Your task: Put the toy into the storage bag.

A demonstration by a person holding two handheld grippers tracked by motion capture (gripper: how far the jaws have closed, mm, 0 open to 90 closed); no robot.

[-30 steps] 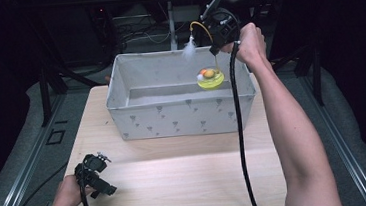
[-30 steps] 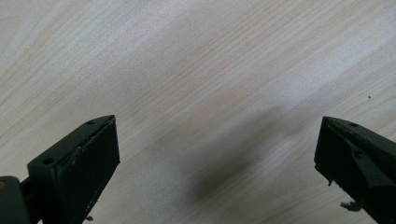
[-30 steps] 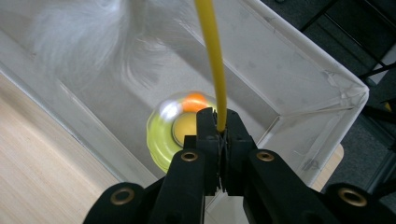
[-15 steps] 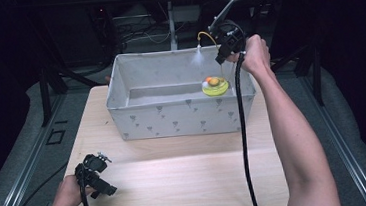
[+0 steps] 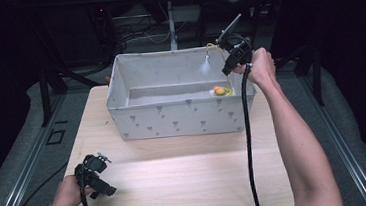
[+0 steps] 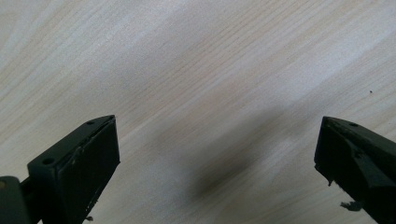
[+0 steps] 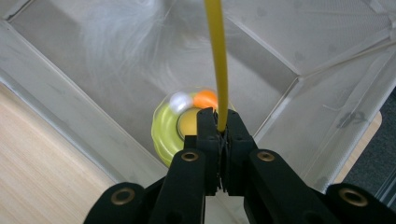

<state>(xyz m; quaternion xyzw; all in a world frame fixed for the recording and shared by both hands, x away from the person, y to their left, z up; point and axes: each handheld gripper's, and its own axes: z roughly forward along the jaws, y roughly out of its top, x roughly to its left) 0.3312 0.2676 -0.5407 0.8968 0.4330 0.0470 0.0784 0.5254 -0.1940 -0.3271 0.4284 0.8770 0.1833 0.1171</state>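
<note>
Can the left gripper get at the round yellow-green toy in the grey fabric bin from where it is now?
Probably not: the left gripper sits low at the near table edge, and the grey fabric bin walls off the round yellow-green toy.

This looks like a lab or recording rig rather than a home. A pale wooden table (image 5: 177, 174) stands on grey matting between metal floor rails (image 5: 22, 182). The surroundings are dark, with black stands (image 5: 44, 90) at the left and loose cables (image 5: 135, 34) at the far side.
</note>
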